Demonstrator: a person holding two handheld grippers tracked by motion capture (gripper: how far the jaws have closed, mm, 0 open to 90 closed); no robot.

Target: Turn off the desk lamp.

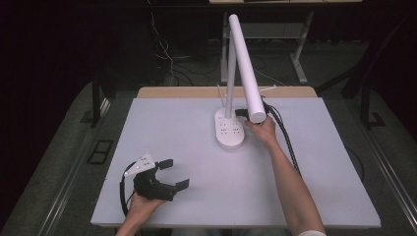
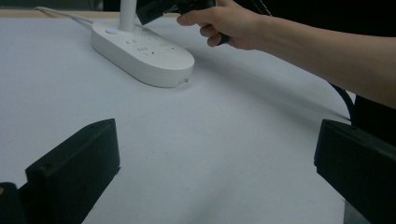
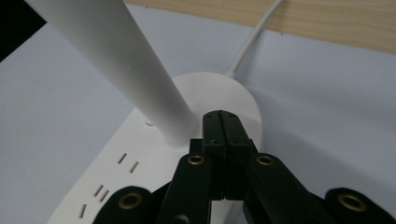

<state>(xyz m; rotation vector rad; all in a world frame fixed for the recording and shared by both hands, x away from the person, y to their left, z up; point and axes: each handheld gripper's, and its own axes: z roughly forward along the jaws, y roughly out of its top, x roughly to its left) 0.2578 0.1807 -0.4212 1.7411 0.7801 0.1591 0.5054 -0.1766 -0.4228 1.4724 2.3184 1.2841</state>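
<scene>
The left gripper (image 1: 173, 173) rests near the table's (image 1: 162, 128) front left edge, jaws wide apart and empty — well away from the lamp base (image 1: 229, 130). The right gripper (image 3: 221, 122), jaws pressed together on nothing, has its tip on that base beside the upright stem (image 3: 140, 84) — it's clearly the nearer one.

A white desk lamp (image 1: 231, 129) stands at upper centre of the high view, its oval base carrying sockets, its tube head angled forward and down.
</scene>
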